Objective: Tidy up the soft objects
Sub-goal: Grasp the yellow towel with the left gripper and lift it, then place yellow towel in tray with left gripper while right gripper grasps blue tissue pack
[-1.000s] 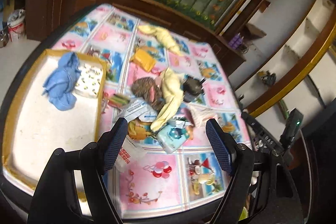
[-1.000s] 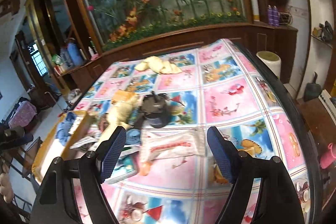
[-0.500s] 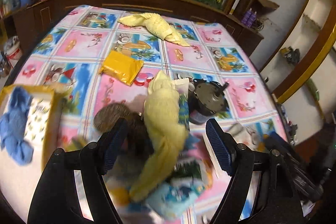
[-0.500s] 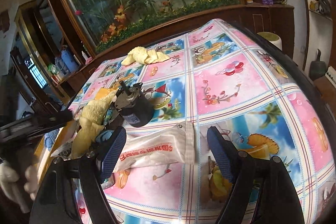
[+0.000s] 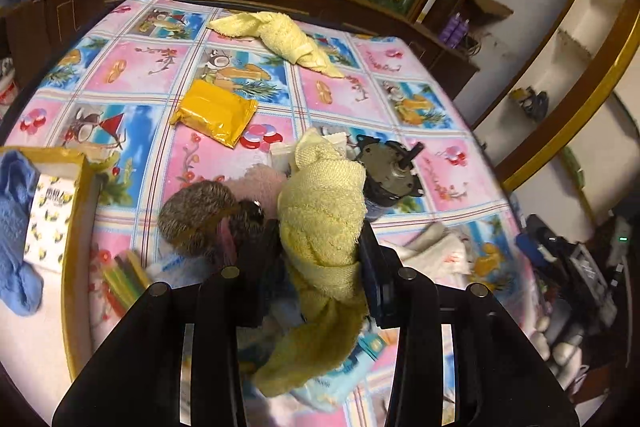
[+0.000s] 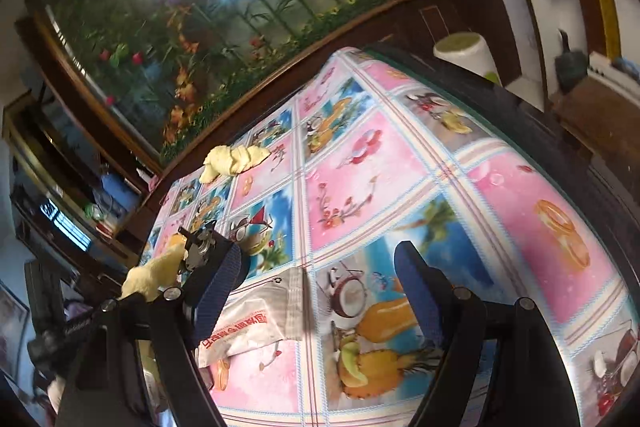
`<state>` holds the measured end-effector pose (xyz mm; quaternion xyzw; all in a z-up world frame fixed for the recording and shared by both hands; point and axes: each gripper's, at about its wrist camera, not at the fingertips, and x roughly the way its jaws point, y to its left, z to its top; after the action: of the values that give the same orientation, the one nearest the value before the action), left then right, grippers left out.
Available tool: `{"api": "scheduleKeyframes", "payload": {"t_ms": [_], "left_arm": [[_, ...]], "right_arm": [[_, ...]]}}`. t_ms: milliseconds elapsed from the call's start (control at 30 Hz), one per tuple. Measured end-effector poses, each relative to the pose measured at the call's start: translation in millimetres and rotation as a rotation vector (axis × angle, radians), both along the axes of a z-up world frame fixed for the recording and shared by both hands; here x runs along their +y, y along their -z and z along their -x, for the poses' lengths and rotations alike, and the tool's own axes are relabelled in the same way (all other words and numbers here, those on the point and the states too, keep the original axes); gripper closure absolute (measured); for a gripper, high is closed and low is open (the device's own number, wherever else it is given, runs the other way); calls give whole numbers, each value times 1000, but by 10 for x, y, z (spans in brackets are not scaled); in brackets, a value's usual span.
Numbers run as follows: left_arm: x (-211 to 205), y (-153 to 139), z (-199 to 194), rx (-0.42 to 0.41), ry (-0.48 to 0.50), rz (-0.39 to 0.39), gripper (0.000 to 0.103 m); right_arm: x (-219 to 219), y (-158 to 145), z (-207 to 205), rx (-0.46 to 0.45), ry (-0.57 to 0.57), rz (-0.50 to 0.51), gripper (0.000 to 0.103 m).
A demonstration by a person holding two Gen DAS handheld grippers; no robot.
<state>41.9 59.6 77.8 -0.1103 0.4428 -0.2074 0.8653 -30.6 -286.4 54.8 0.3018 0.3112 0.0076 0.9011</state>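
Because it lies bunched atop the pile, the yellow towel (image 5: 322,215) is pinched mid-length by the left gripper (image 5: 320,259), whose jaws have just been closing onto it (probably bound for the tray (image 5: 82,211) at nine o'clock). Its tail hides whatever sits beneath. At three o'clock, the right gripper (image 6: 316,291) hangs apart, empty.

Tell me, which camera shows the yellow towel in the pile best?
The left wrist view: the yellow towel fills the middle, pinched between the left tool's fingers. The right wrist view shows only a small bit of it at the left edge.
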Motion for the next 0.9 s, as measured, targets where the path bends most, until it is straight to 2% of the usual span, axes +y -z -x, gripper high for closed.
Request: {"api": "scheduleKeyframes", "payload": {"t_ms": [167,300,400,467,533,700,800,900], "left_arm": [[299,-280,362,-48,6,142,66],[572,-442,656,-77,-1,229,66],[813,-516,860,-96,-27,255,66],[1002,-552,987,-109,-54,271,66],[1216,-569,1111,-124,-88,279,66],[1670,-520,1288,-137,-168,294,66],[1870,-454,1374,-130,-207,302,66],[2040,-387,1459,-123,-241,310,66]], "right_arm": [[-55,-46,45,95,-12,113,23],[268,-61,-55,124,-172,72,23],[604,-19,-184,164,-299,-21,24],[818,10,-210,202,-332,-50,24],[1046,7,-157,196,-389,-53,24],[1822,88,-56,217,-537,150,24],[2230,169,-103,215,-567,337,24],[2497,266,-182,227,-576,455,24]]}}
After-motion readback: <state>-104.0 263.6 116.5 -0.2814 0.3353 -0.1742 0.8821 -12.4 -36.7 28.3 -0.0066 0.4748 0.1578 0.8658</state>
